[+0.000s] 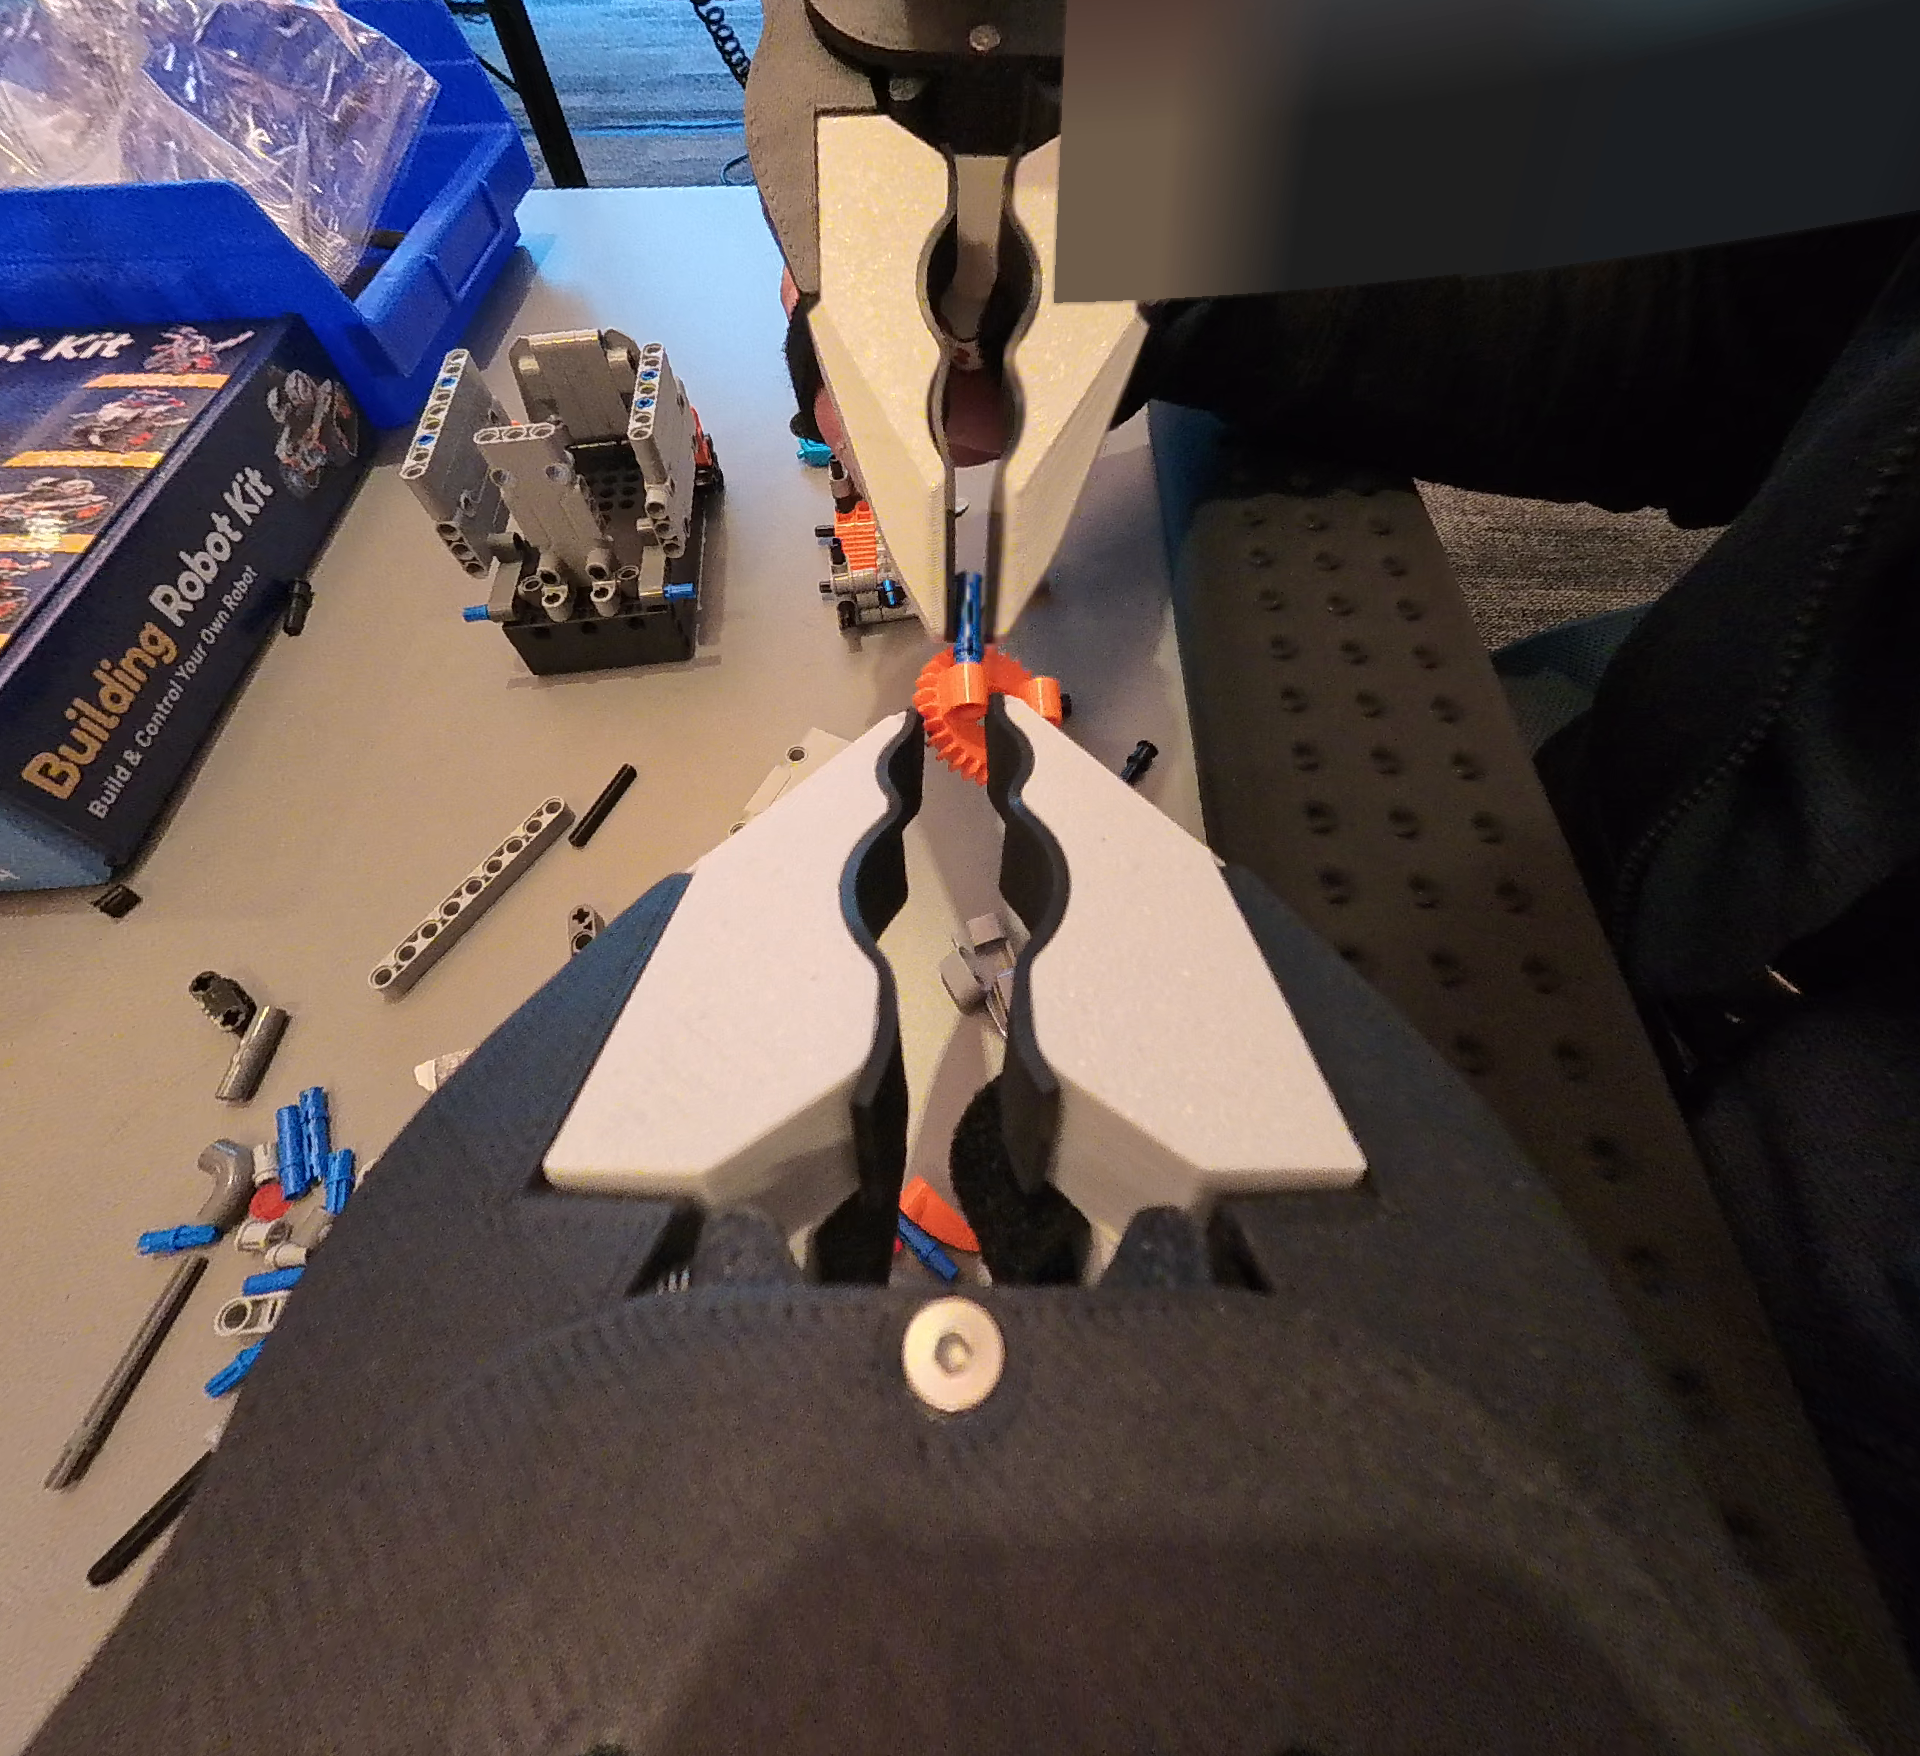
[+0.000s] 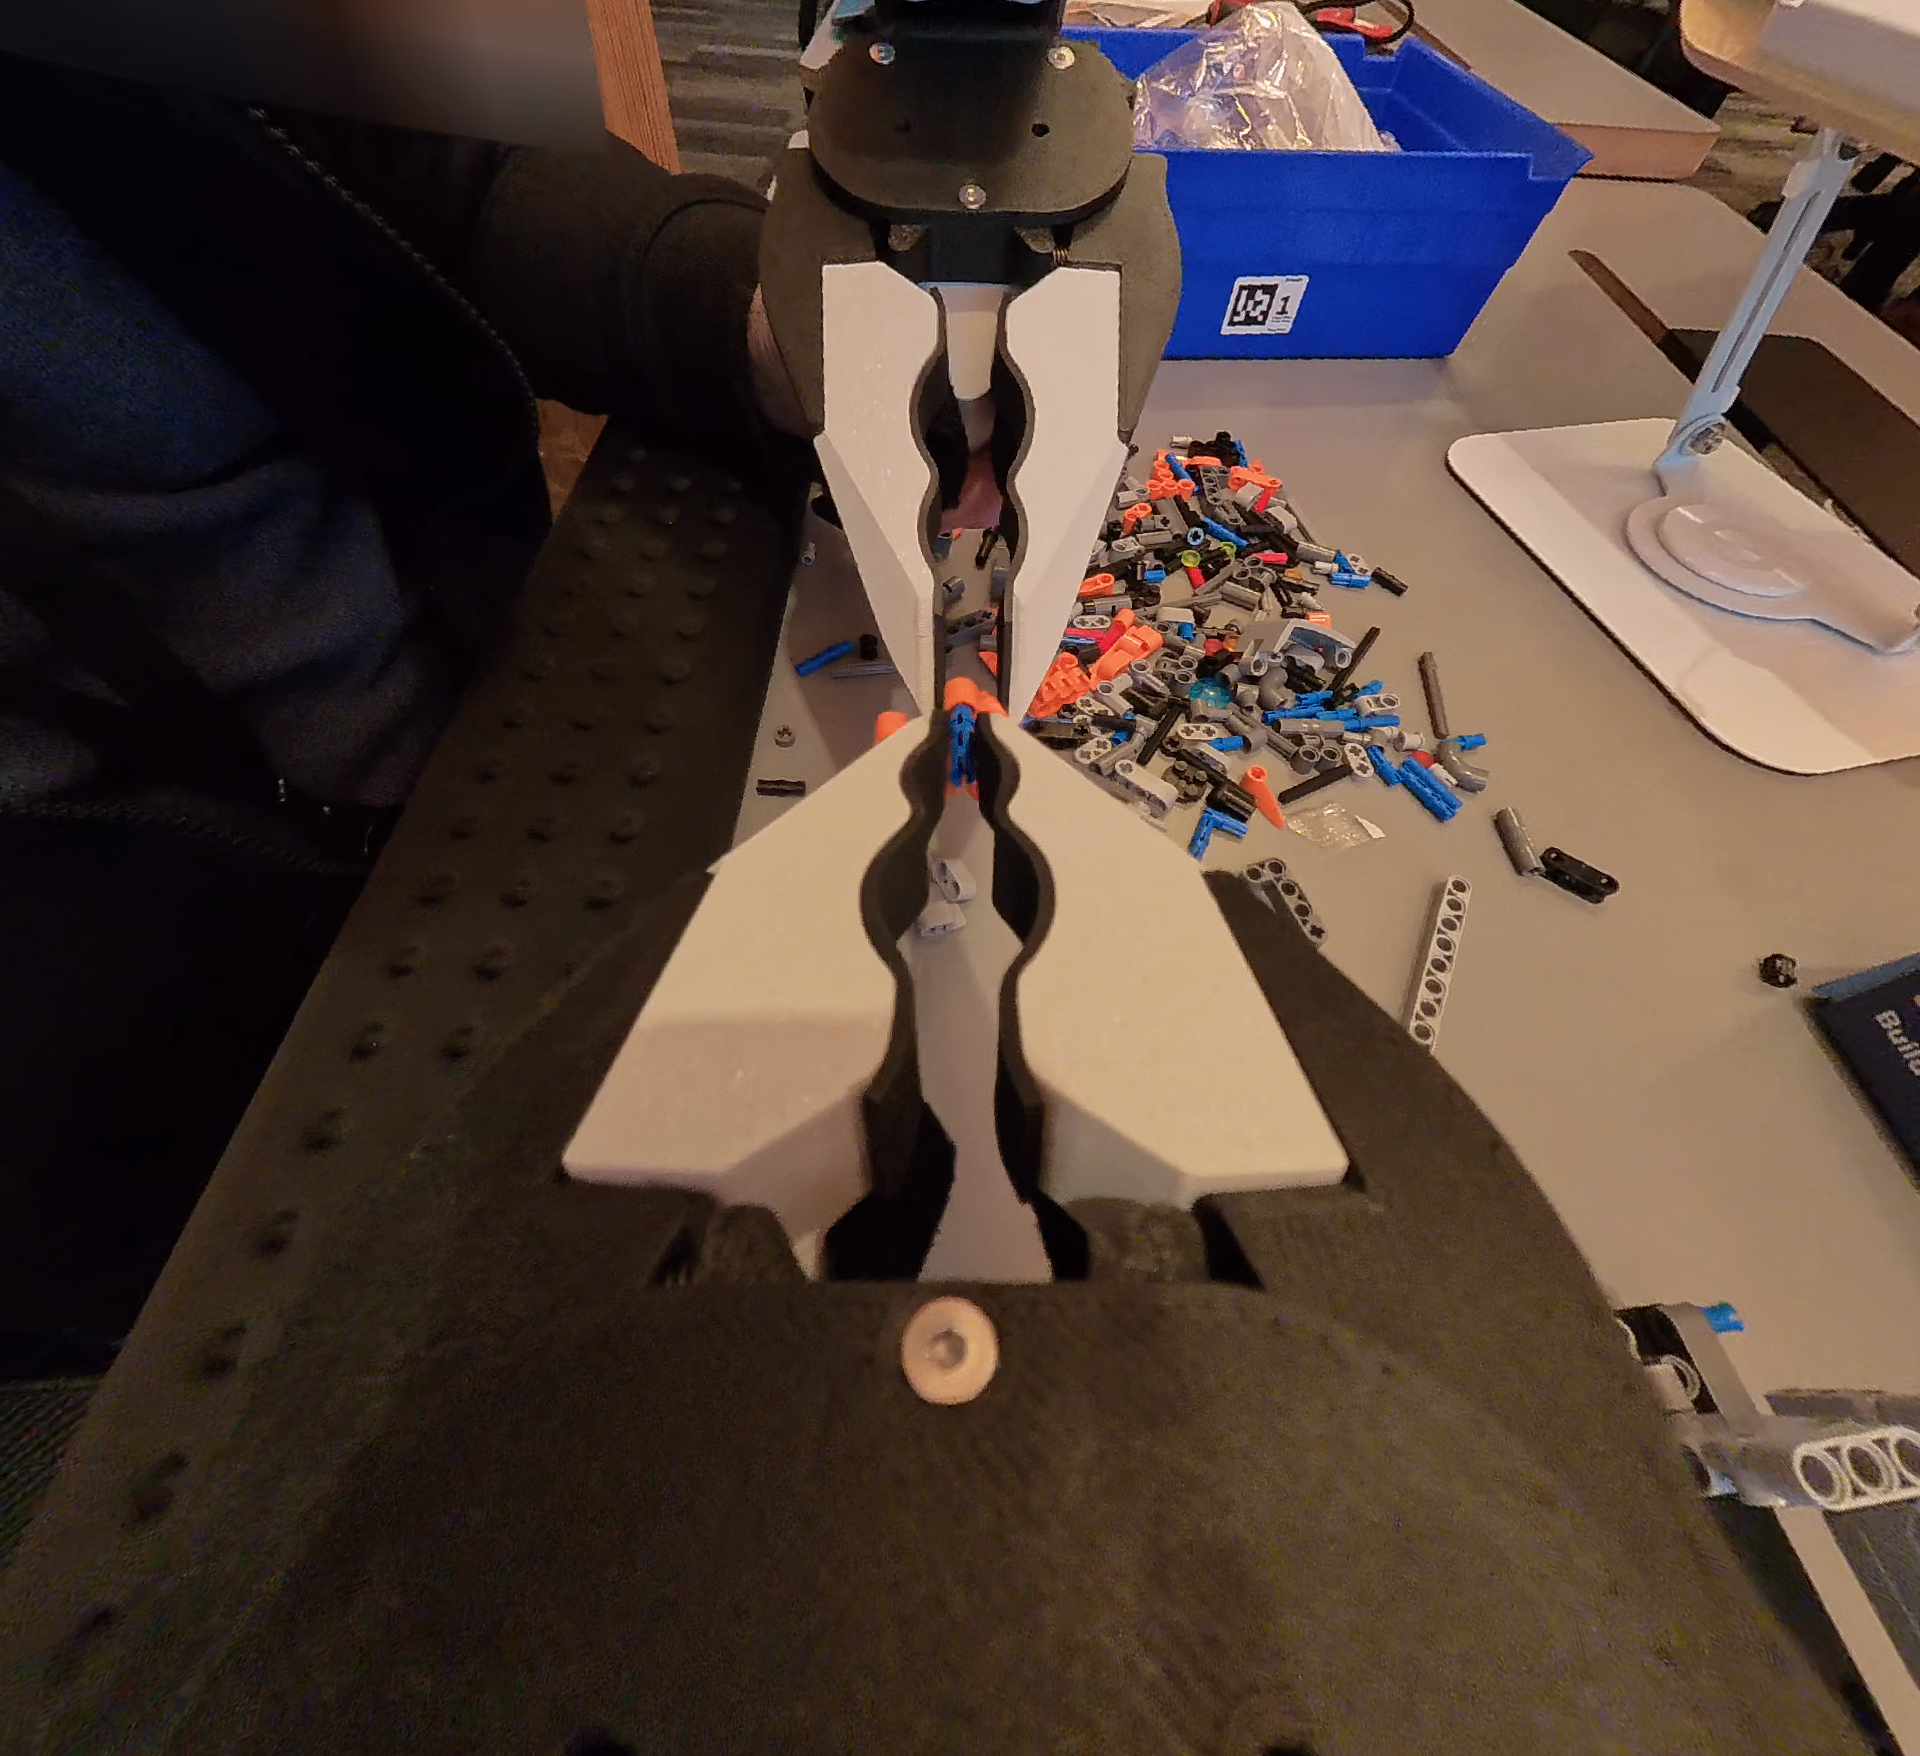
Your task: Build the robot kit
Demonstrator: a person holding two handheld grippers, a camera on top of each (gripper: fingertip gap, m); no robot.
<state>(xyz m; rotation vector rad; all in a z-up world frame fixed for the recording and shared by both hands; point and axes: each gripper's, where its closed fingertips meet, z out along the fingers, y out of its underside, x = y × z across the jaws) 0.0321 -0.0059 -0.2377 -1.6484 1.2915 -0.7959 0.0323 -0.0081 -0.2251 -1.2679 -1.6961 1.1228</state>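
Orange gear (image 1: 956,732) in left tongs (image 1: 954,719), blue pin (image 1: 968,610) in right tongs (image 2: 964,732)

Glossy plastic orange gear (image 1: 954,719)

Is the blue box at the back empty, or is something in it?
Not empty. The blue bin holds a crumpled clear plastic bag that sticks up above its rim. What lies under the bag cannot be seen.

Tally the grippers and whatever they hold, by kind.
Grippers: 2 (left gripper, right gripper)
Orange gear: 1, in the left gripper
Blue pin: 1, in the right gripper
Total: 4
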